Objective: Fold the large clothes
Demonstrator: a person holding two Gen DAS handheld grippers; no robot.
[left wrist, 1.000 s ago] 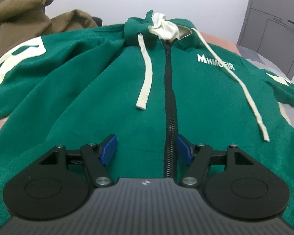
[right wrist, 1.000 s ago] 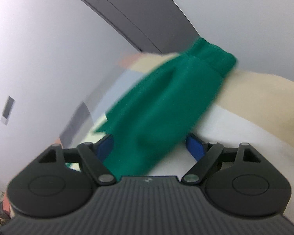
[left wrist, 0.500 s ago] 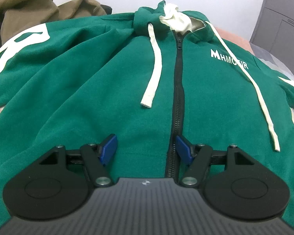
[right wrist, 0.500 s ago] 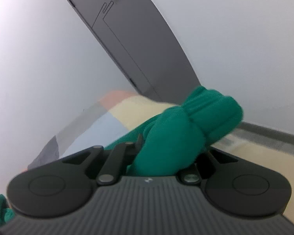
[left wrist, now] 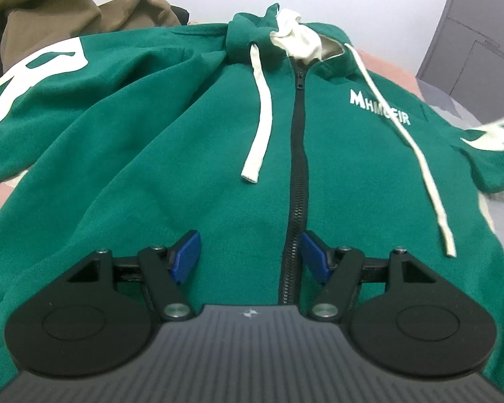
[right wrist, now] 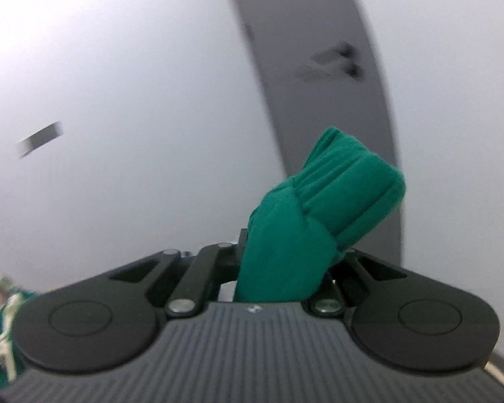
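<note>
hoodie [left wrist: 191, 154] lies zipped and face up, its zipper [left wrist: 297, 174] as landmark — the left gripper [left wrist: 247, 255] hovers over the hem just beside it, fingers apart, holding nothing. right view: the right gripper [right wrist: 285, 262] is clamped on the bunched sleeve cuff [right wrist: 322, 211], raised against a wall. likely next — carry the sleeve across the zipper. pads hidden by cloth; background blurred.

Your left gripper [left wrist: 248, 255] stood wide open above the green hoodie [left wrist: 184, 168], with bare fabric between its pads. The black zipper [left wrist: 297, 184] ran just inside the right pad, and a cream drawcord [left wrist: 260, 127] lay ahead of it. Left of the hoodie, brown clothes [left wrist: 50, 13] piled up and blocked that side. Your right gripper [right wrist: 282, 252] was filled by the bunched cuff [right wrist: 319, 215]; beyond it only wall [right wrist: 134, 84] and door [right wrist: 319, 50].
</note>
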